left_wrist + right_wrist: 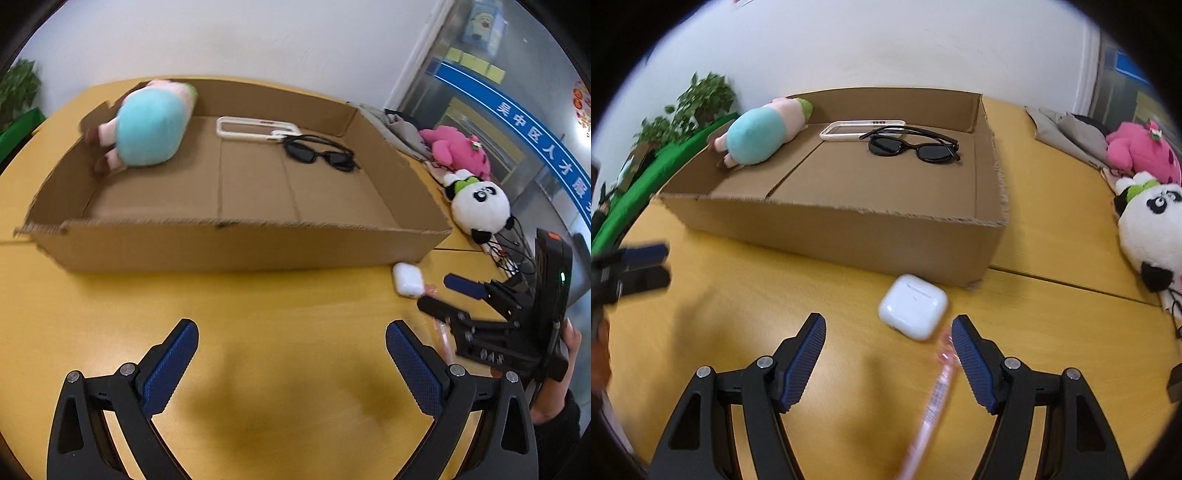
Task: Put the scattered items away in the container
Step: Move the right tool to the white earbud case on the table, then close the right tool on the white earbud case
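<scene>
A shallow cardboard box (236,243) (849,236) stands on the yellow table. Inside lie a plush doll in a teal dress (147,129) (757,134), a white phone case (255,127) (857,127) and black sunglasses (319,153) (916,146). A white earbud case (407,283) (913,311) lies on the table in front of the box's right corner, with a pink pen (938,398) (443,338) just beside it. My right gripper (888,336) (432,291) is open just short of the case and pen. My left gripper (291,339) is open and empty over bare table.
A panda plush (480,206) (1152,232), a pink plush (458,147) (1141,151), grey cloth (1067,129) and tangled cables (509,251) lie to the right of the box. A green plant (694,107) stands at the far left.
</scene>
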